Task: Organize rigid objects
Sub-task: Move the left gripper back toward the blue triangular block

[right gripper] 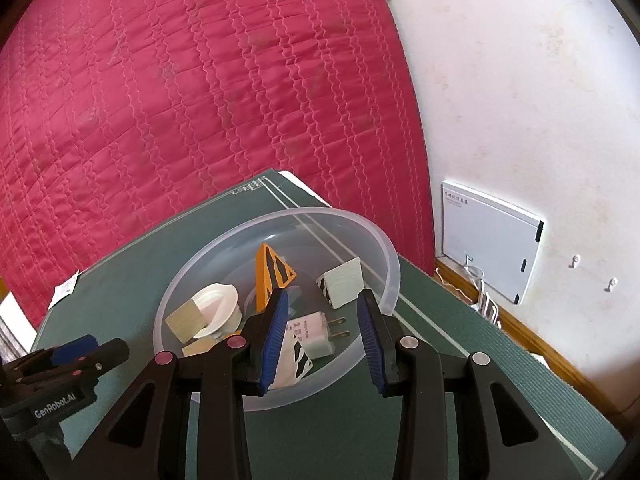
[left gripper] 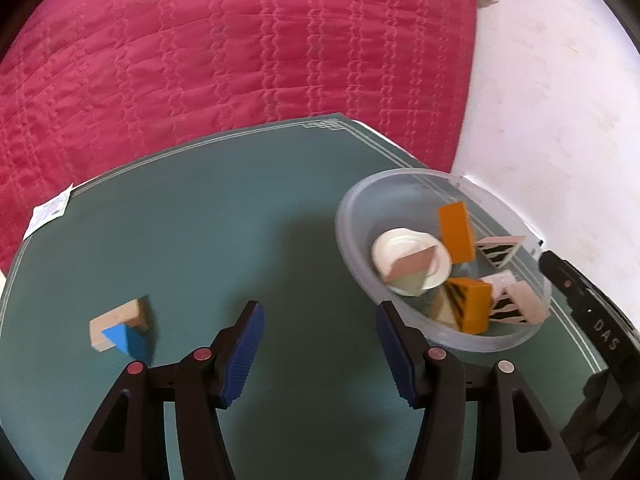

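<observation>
Left wrist view: the left tool [left gripper: 320, 344] is hanging spread over the green bench [left gripper: 240, 216]; a wooden block [left gripper: 116, 320] with a blue wedge [left gripper: 128, 340] is lying lower left, the translucent bowl [left gripper: 352, 236] sitting right.

Right wrist view: the right tool [right gripper: 322, 332] is gaping above the round bowl [right gripper: 394, 264], a white plug [right gripper: 316, 334] lying inside.

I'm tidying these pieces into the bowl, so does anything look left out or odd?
Yes. One wooden block with a blue wedge lies alone on the green mat, well left of the clear bowl holding the other pieces. A white plug adapter also sits among the blocks.
</observation>
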The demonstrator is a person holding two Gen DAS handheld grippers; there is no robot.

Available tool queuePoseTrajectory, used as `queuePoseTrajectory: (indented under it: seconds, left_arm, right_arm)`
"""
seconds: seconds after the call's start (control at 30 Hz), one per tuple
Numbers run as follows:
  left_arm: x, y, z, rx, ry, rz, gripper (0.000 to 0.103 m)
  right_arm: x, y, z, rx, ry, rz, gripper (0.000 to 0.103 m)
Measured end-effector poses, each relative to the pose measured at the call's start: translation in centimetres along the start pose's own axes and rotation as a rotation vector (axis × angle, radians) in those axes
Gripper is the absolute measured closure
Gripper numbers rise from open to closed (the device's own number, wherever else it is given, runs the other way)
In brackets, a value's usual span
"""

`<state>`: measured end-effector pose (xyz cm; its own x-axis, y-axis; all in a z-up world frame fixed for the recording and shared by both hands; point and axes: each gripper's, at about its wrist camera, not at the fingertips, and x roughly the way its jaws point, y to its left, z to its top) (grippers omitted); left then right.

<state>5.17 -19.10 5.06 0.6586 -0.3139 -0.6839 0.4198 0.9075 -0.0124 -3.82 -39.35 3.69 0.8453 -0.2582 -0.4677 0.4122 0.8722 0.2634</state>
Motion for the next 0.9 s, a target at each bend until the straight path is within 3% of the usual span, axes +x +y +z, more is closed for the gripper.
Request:
queuePoseTrajectory:
  seconds: [0.23, 0.4, 0.9]
  left_arm:
    - [-0.6, 2.8, -0.4, -0.049, -0.006, 0.048, 0.041]
    - [-0.6, 5.5, -0.9, -0.099, 0.001, 0.103, 0.034]
    - [0.0, 12.2, -2.2, -0.248, 0.046, 0.235, 0.034]
  right_arm:
    - [0.0, 0.0, 0.0, -0.002, 0.0, 0.001, 0.066]
    - [0.0, 0.2, 0.0, -0.005, 0.001, 0.001, 0.065]
    - [0.0, 0.5, -0.2, -0.011, 0.003, 0.005, 0.064]
